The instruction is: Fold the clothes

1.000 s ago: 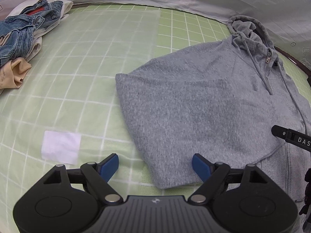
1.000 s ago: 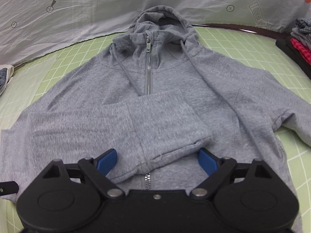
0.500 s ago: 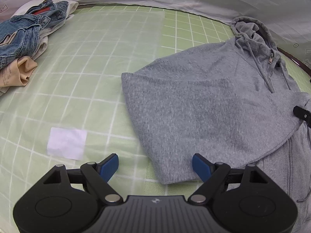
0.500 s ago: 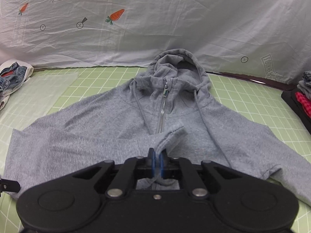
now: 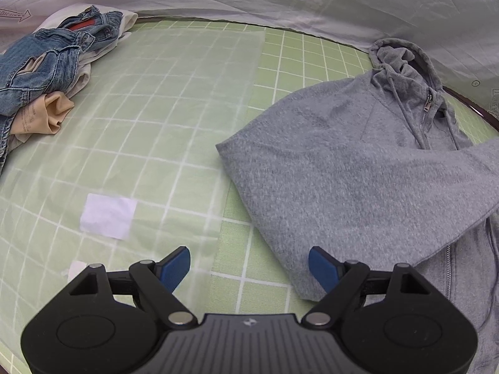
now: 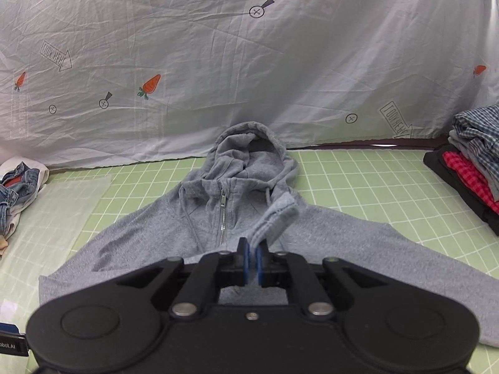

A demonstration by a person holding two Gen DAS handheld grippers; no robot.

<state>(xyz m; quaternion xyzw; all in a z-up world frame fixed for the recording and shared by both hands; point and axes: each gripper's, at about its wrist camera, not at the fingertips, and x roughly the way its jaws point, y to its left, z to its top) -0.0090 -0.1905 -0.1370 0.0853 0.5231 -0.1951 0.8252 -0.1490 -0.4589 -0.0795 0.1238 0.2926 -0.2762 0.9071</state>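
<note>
Grey hoodie (image 6: 174,243) sleeve cuff (image 6: 277,218) pinched tight in right gripper (image 6: 253,265), lifted for folding; left gripper (image 5: 249,265) hovers wide, empty.

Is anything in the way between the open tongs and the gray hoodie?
No, nothing visible. The left tongs are open just above the green mat, and the gray hoodie edge lies right beside one blue pad, with only bare mat between.

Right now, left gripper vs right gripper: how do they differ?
The left gripper is open with nothing between its fingers; the right gripper is shut on the sleeve cuff. The left is over the hoodie's folded edge, the right holds the cuff raised. Both have blue-padded fingers.
</note>
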